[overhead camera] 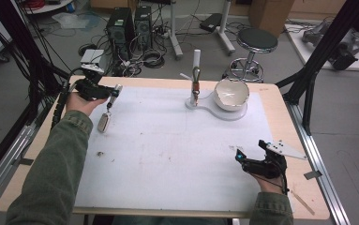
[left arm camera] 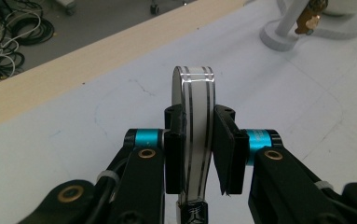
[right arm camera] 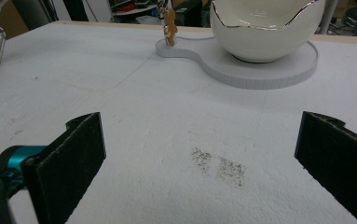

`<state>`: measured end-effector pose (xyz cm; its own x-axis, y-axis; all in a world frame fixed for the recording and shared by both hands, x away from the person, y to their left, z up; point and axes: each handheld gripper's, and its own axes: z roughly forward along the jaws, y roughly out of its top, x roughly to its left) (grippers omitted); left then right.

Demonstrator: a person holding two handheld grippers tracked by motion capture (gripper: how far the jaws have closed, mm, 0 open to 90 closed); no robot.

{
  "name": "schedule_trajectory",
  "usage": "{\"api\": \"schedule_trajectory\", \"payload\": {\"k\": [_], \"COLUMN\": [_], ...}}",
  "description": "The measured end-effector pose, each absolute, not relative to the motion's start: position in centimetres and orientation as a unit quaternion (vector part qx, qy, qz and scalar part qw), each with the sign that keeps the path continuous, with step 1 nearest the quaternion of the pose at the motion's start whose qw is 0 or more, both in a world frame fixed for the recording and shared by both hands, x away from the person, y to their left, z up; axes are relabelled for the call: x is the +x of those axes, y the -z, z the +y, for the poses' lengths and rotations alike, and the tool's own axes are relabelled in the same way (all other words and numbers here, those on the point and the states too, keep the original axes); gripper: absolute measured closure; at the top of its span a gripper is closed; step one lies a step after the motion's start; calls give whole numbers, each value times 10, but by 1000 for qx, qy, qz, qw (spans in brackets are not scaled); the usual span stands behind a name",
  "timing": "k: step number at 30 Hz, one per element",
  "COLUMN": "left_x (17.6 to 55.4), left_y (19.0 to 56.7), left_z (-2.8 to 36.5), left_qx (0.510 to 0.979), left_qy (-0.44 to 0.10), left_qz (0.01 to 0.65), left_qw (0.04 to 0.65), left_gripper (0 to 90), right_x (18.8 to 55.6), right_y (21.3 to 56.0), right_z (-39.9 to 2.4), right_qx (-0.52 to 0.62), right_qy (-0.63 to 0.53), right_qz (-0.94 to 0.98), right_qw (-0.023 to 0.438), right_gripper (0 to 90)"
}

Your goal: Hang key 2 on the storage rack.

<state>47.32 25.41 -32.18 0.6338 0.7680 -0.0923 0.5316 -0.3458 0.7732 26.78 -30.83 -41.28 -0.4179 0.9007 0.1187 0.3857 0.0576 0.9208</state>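
The desk (overhead camera: 289,140) has a pale wooden top covered largely by a white board (overhead camera: 168,154), and it stands on a grey floor (overhead camera: 346,108) under even indoor light. Beyond its far edge sit two black computer towers (overhead camera: 129,28) amid tangled dark cables (overhead camera: 144,58), a round black stool (overhead camera: 257,41) on a chrome base, and a cardboard box (overhead camera: 271,14). Black metal frame struts (overhead camera: 325,47) rise at both sides.

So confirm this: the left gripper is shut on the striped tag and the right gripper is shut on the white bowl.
Wrong on the right gripper: its jaws stand wide open over the bare white mat, well short of the white bowl, as the right gripper view shows. The left gripper is indeed shut on the striped tag.
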Motion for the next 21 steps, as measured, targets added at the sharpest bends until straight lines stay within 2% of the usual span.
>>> {"api": "schedule_trajectory", "payload": {"k": [13,21], "left_x": [474,477], "left_y": [304,296], "left_z": [254,249], "left_qx": [779,770], "left_qy": [-166,-178], "left_qz": [410,425], "left_qw": [444,441], "left_gripper": [752,753], "right_x": [268,269], "right_y": [413,414], "right_z": [-307,-307], "right_qx": [473,474], "right_qy": [-498,-495], "right_qz": [679,680], "right_qw": [259,260], "right_gripper": [6,6]}}
